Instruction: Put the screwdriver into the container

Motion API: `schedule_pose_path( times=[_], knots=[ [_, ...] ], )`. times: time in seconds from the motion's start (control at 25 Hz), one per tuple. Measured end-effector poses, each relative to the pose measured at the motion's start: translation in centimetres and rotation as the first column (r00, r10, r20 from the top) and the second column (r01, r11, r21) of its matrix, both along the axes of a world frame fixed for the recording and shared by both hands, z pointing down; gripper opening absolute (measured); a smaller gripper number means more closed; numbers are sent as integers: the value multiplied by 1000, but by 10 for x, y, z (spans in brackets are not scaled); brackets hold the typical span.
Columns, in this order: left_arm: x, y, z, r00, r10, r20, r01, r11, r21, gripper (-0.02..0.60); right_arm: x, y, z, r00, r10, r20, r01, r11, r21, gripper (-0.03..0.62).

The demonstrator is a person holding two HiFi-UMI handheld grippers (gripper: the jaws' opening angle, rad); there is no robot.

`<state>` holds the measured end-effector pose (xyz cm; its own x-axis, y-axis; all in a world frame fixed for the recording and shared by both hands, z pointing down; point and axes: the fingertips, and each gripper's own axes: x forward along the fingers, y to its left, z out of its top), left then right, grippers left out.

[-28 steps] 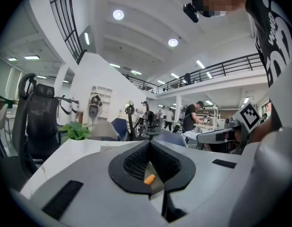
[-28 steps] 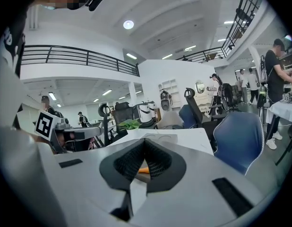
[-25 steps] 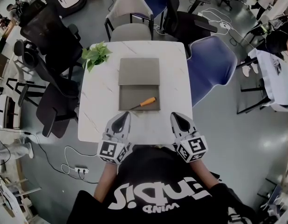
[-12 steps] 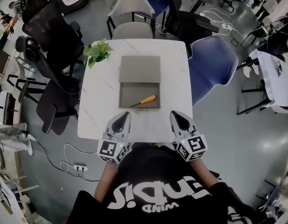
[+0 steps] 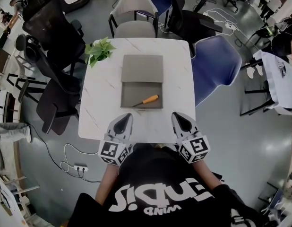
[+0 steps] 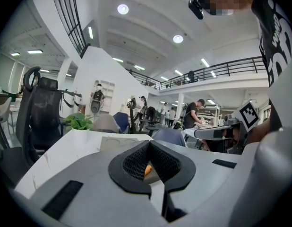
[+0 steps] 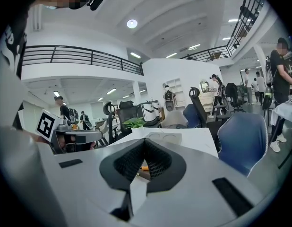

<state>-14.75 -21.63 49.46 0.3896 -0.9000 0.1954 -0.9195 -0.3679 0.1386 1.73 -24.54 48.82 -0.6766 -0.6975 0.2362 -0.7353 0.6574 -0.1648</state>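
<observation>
A screwdriver (image 5: 147, 100) with an orange handle lies slantwise inside the open grey container (image 5: 129, 96), whose flat lid (image 5: 142, 68) rests just behind it on the white table (image 5: 101, 93). Both grippers hover at the table's front edge, apart from the container. The left gripper (image 5: 125, 118) is shut and empty. The right gripper (image 5: 178, 116) is likewise shut with nothing in it. In the left gripper view the jaws (image 6: 149, 145) meet, and the orange handle (image 6: 147, 170) shows through the gap behind the pads. The right gripper view has the same closed jaws (image 7: 145, 142) and handle (image 7: 144, 168).
A potted green plant (image 5: 99, 51) stands at the table's far left corner. A grey chair (image 5: 134, 30) sits behind the table, a blue chair (image 5: 214, 63) to its right, black chairs (image 5: 56, 103) to its left. Other people stand in the background.
</observation>
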Motion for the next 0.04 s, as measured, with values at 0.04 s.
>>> schedule_pose_path(
  times=[0.04],
  knots=[
    [0, 1, 1, 1000, 1, -1, -1, 1000, -2, 13, 0, 1, 1, 1000, -1, -2, 1, 1000, -1, 12]
  ],
)
